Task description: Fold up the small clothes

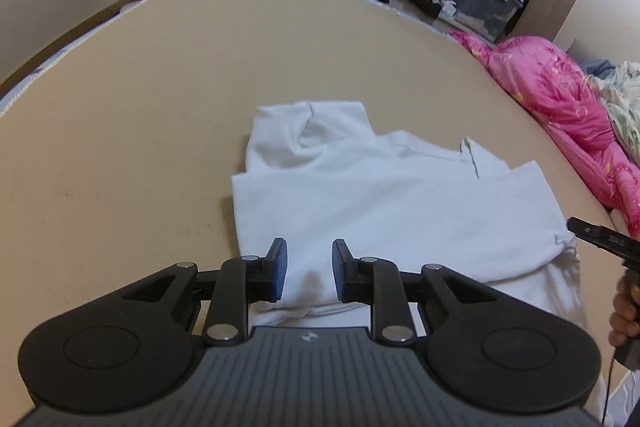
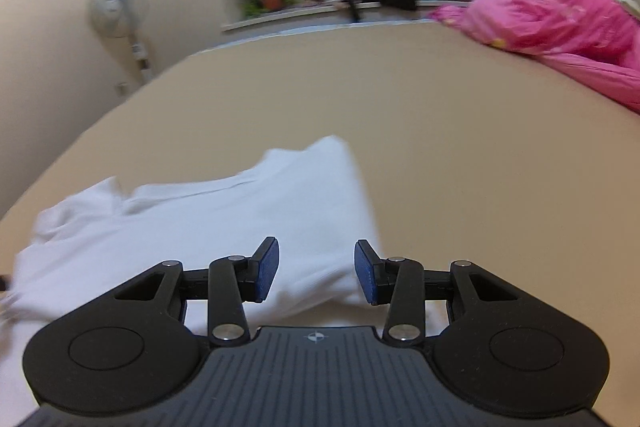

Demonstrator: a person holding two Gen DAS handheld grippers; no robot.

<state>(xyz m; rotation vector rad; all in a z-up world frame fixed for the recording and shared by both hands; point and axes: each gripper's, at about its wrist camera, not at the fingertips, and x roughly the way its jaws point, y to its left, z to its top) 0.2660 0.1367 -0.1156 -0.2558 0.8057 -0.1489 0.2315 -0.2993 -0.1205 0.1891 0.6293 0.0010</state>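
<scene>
A partly folded white garment [image 1: 384,203] lies on the tan bed [image 1: 140,131], well apart from the pink quilt [image 1: 560,99] along the bed's edge. Both the left claw [image 1: 307,269] and right claw [image 2: 316,269] hang released over the garment's near edge, grasping nothing.

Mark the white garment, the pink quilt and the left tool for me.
white garment [image 1: 392,211], left wrist view, flat middle of the folded body.
pink quilt [image 2: 552,15], right wrist view, bunched top.
left tool [image 1: 310,269], left wrist view, midway between fingertips.
</scene>
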